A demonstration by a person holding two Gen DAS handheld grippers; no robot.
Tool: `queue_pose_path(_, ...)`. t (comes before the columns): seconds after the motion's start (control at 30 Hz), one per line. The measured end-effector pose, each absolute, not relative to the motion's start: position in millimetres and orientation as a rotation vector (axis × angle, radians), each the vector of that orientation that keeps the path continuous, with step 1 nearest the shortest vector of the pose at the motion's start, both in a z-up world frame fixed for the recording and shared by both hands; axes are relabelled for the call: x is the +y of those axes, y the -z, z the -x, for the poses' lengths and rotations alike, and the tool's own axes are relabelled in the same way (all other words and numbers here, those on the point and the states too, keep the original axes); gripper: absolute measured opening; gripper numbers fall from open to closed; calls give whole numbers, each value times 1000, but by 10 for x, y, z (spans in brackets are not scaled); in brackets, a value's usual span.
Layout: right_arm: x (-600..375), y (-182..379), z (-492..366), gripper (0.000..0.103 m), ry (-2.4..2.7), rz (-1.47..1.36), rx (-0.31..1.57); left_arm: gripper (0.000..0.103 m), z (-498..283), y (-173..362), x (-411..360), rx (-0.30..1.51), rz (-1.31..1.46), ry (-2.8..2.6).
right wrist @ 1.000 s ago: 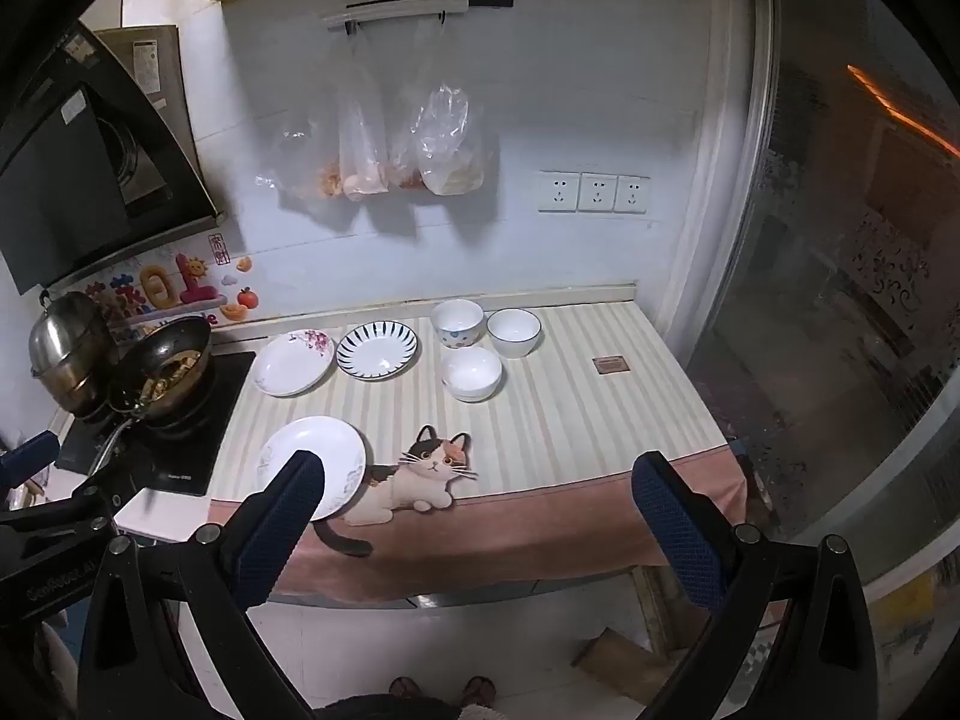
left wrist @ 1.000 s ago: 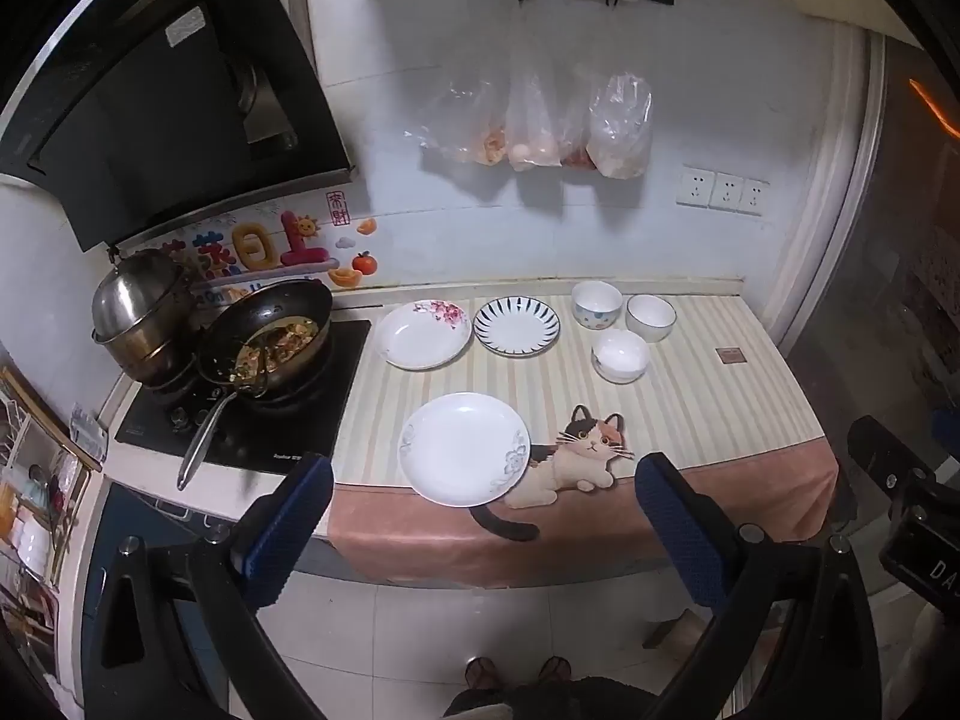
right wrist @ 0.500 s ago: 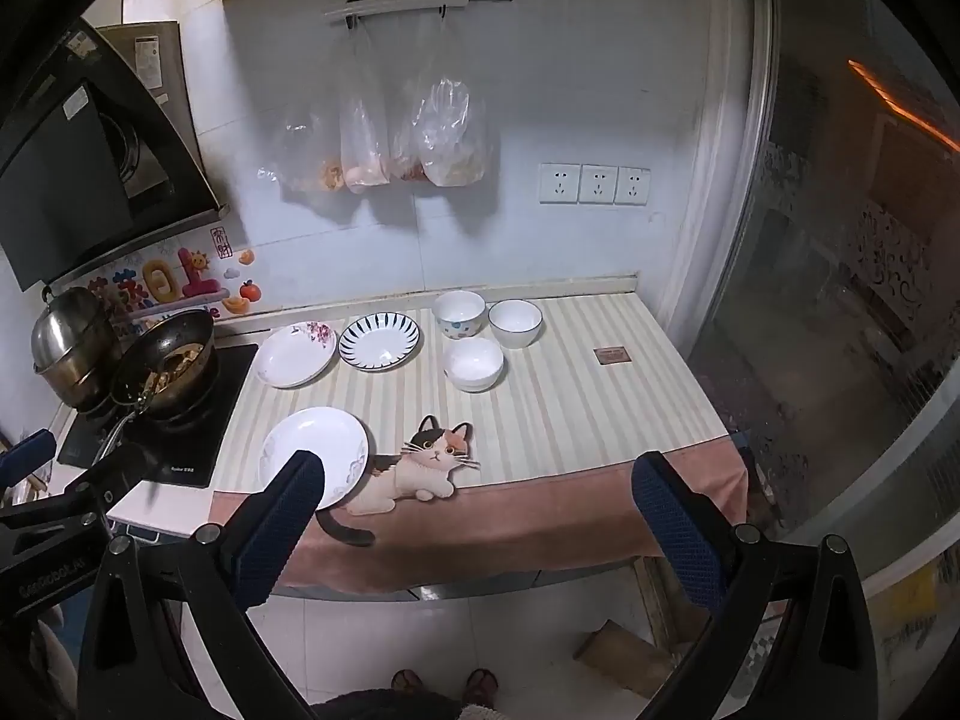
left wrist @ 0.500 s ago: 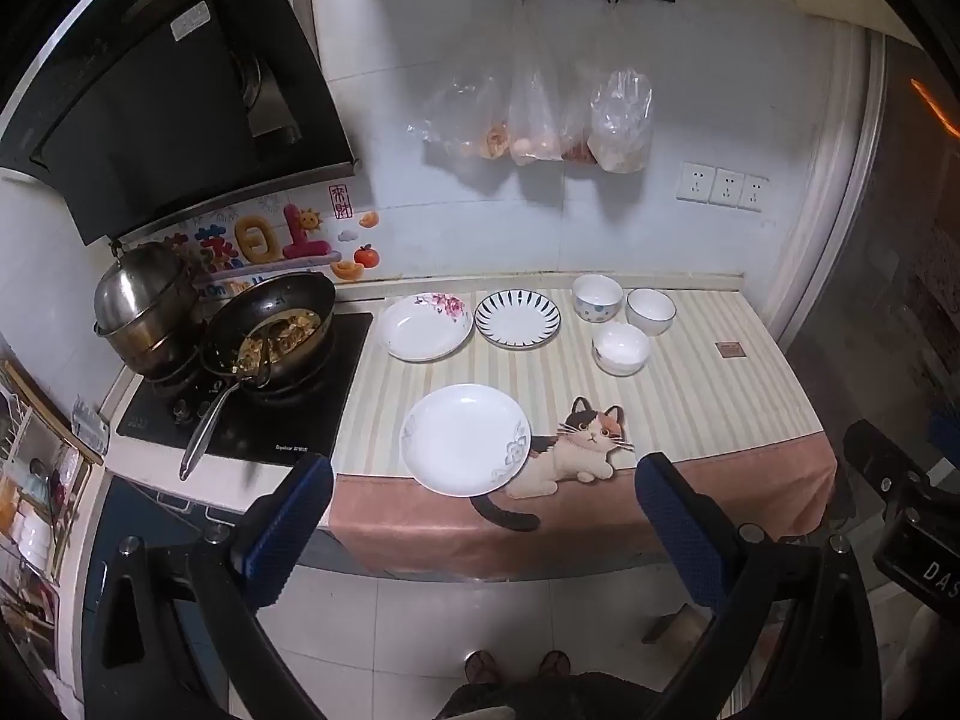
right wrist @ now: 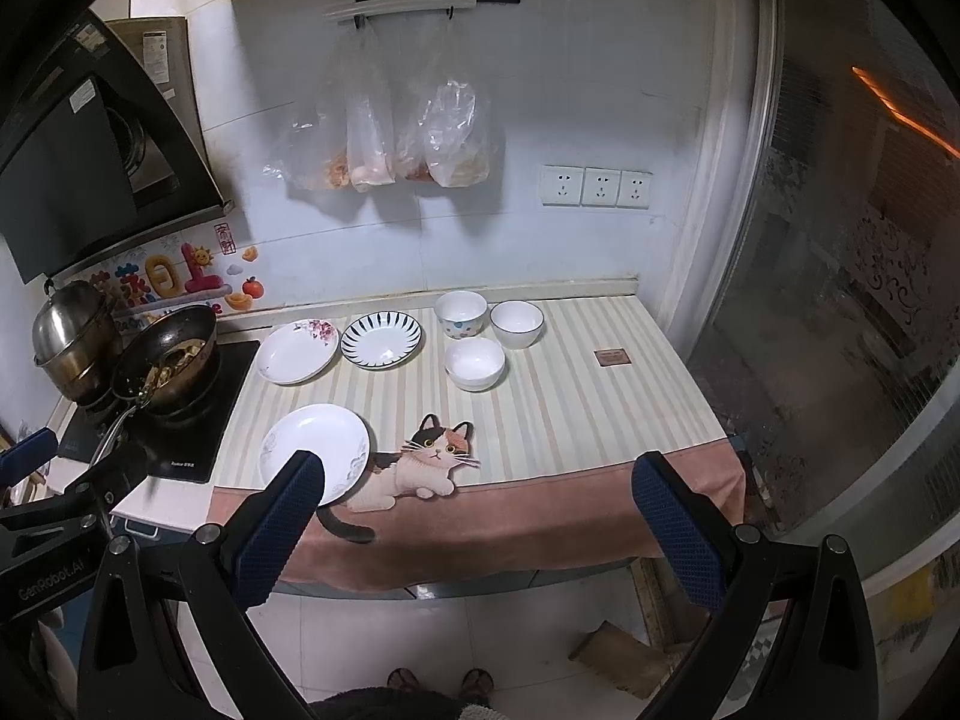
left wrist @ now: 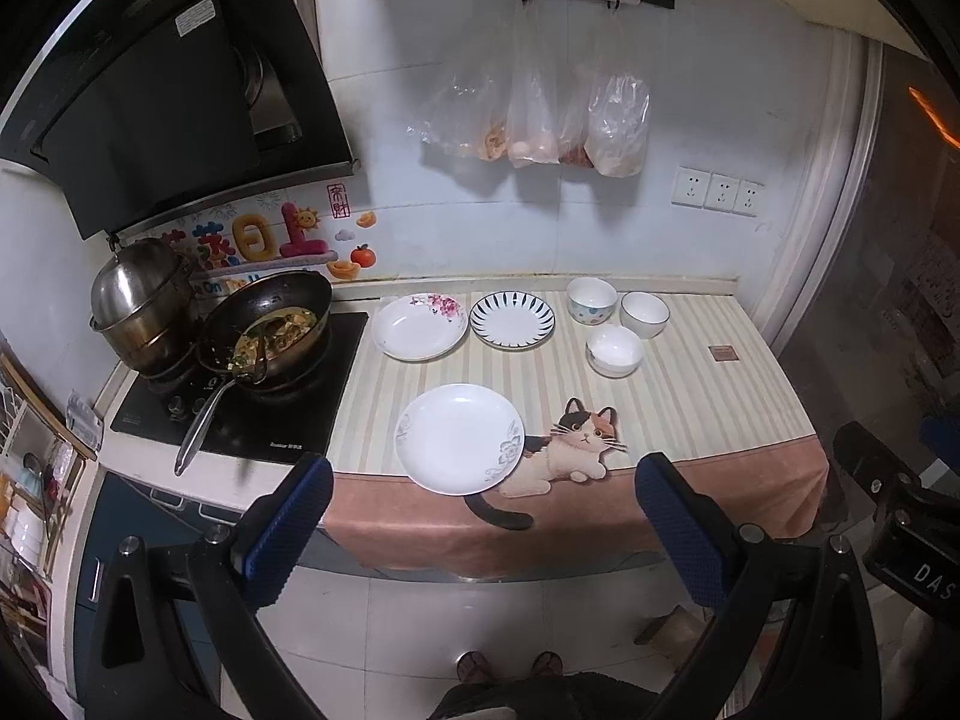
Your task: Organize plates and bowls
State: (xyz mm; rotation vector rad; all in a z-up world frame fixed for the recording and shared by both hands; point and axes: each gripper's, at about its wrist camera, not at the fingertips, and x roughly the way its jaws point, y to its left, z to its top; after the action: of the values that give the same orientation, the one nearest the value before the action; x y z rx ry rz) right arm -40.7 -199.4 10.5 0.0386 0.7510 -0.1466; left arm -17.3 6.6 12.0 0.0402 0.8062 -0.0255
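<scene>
Plates and bowls lie far ahead of fingers, none stacked. Left gripper wide, empty. Right gripper wide, empty. Best go slow, pinch near plate rim.

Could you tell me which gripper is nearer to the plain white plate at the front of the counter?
Left. The left gripper hangs open in front of the plate, roughly centred on it; the right gripper sits farther right, the plate behind its left finger.
</scene>
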Motion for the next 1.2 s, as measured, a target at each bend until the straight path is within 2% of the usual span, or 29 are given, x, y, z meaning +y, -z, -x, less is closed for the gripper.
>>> queue_pose_path(1.2, -1905, -195, 429, 103, 150, -43, 738, 103, 211, -172, 130, 785, -30, 44)
